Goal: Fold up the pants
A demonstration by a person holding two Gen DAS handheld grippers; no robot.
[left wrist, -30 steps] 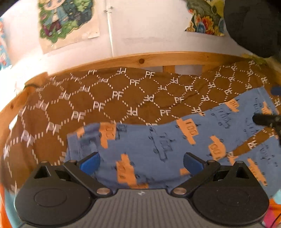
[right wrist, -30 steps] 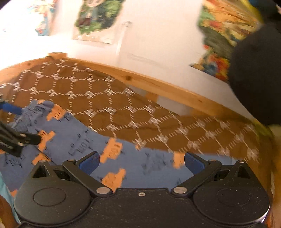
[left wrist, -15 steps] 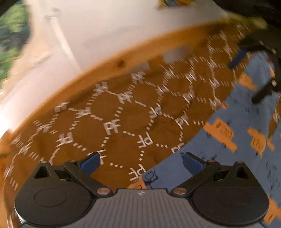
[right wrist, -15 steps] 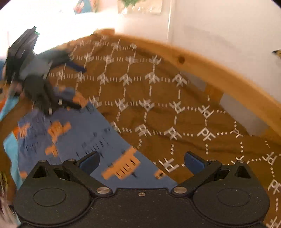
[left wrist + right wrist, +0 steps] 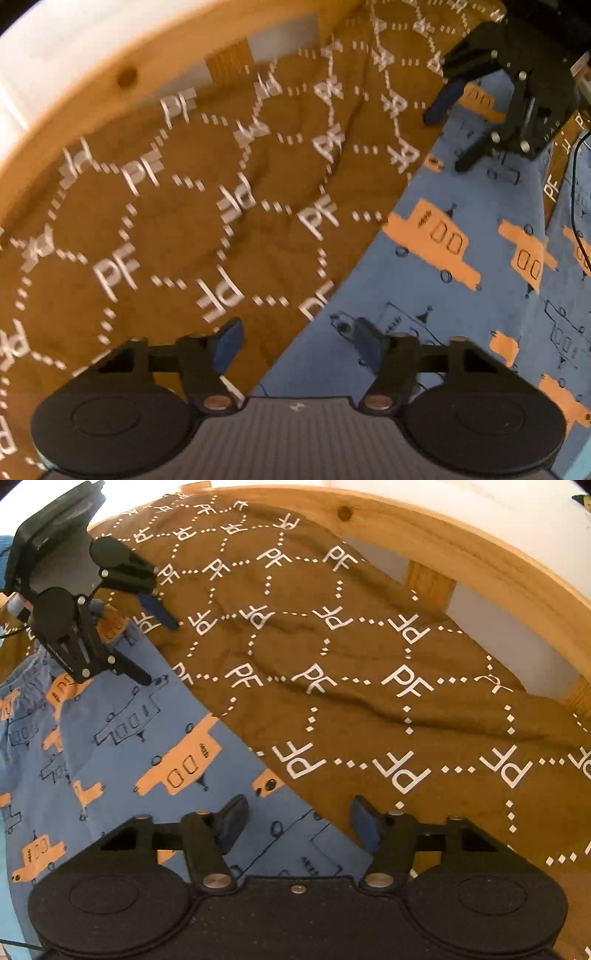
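Blue pants with orange car prints lie flat on a brown bedspread; they fill the right of the left wrist view and the lower left of the right wrist view. My left gripper is open, its fingers astride the pants' edge. My right gripper is open over the opposite end's edge. Each gripper shows in the other's view: the right one and the left one, both open just above the cloth.
The brown bedspread with white "PF" hexagon print covers the bed. A wooden bed rail curves along the far side against a white wall. A thin black cable crosses the pants at the right.
Both grippers have swung apart and dropped low to opposite ends of the pants. Their fingers have narrowed somewhat but remain open.
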